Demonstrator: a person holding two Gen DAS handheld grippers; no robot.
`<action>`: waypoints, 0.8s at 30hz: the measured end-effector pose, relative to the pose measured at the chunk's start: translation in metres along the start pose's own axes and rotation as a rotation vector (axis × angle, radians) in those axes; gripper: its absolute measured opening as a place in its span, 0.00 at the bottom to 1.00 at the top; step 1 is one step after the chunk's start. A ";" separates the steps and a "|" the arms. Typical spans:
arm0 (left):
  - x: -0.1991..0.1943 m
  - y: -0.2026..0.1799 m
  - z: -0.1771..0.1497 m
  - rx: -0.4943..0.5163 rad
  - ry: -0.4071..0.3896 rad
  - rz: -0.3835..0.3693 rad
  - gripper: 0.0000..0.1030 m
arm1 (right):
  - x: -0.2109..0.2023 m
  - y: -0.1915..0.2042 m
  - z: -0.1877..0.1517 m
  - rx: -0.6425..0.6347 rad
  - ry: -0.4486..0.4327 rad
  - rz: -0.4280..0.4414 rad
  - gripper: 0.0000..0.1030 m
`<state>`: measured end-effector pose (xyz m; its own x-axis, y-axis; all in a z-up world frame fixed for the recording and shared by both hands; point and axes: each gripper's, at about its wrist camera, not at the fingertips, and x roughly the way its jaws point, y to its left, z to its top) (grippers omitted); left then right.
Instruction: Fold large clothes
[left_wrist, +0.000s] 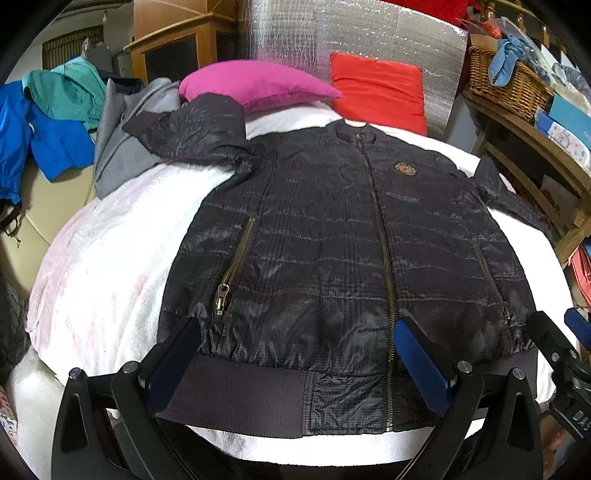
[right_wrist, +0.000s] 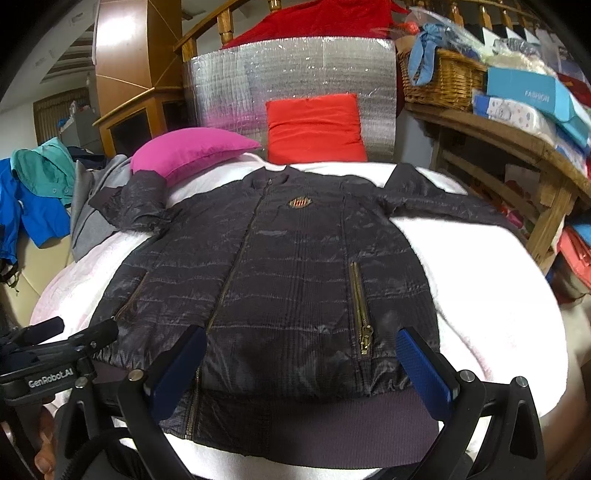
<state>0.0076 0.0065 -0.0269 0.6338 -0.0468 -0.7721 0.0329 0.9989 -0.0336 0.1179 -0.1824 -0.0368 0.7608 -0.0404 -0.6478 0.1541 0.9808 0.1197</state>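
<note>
You were working in a lived-in home, a bedroom or sitting room used for laundry, at a soft surface covered by a white blanket (left_wrist: 110, 258) with a magenta pillow (left_wrist: 255, 85) and a red cushion (left_wrist: 380, 92) along its far edge. Past its left edge, a blue garment (left_wrist: 48, 147), a teal one (left_wrist: 66, 88) and a grey one (left_wrist: 129, 140) lay heaped on a beige seat, with a wooden cabinet (left_wrist: 177, 51) behind. To the right stood a wooden shelf (right_wrist: 517, 147) carrying a wicker basket (right_wrist: 443, 81) and cardboard boxes (right_wrist: 524, 92), while a wooden banister (right_wrist: 221, 33) and a silver insulation sheet (right_wrist: 295, 70) backed the scene.
</note>
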 end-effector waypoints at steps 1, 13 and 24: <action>0.004 0.001 -0.001 -0.002 0.009 -0.001 1.00 | 0.003 -0.006 -0.002 0.022 0.013 0.041 1.00; 0.076 -0.010 0.015 0.071 0.124 0.089 1.00 | 0.049 -0.175 0.015 0.477 0.036 0.232 1.00; 0.154 -0.025 0.062 0.079 0.169 0.073 1.00 | 0.137 -0.389 0.084 0.938 -0.096 0.194 0.86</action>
<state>0.1527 -0.0256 -0.1054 0.4985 0.0339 -0.8662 0.0559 0.9959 0.0711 0.2150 -0.5856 -0.1082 0.8678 0.0501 -0.4943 0.4301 0.4223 0.7979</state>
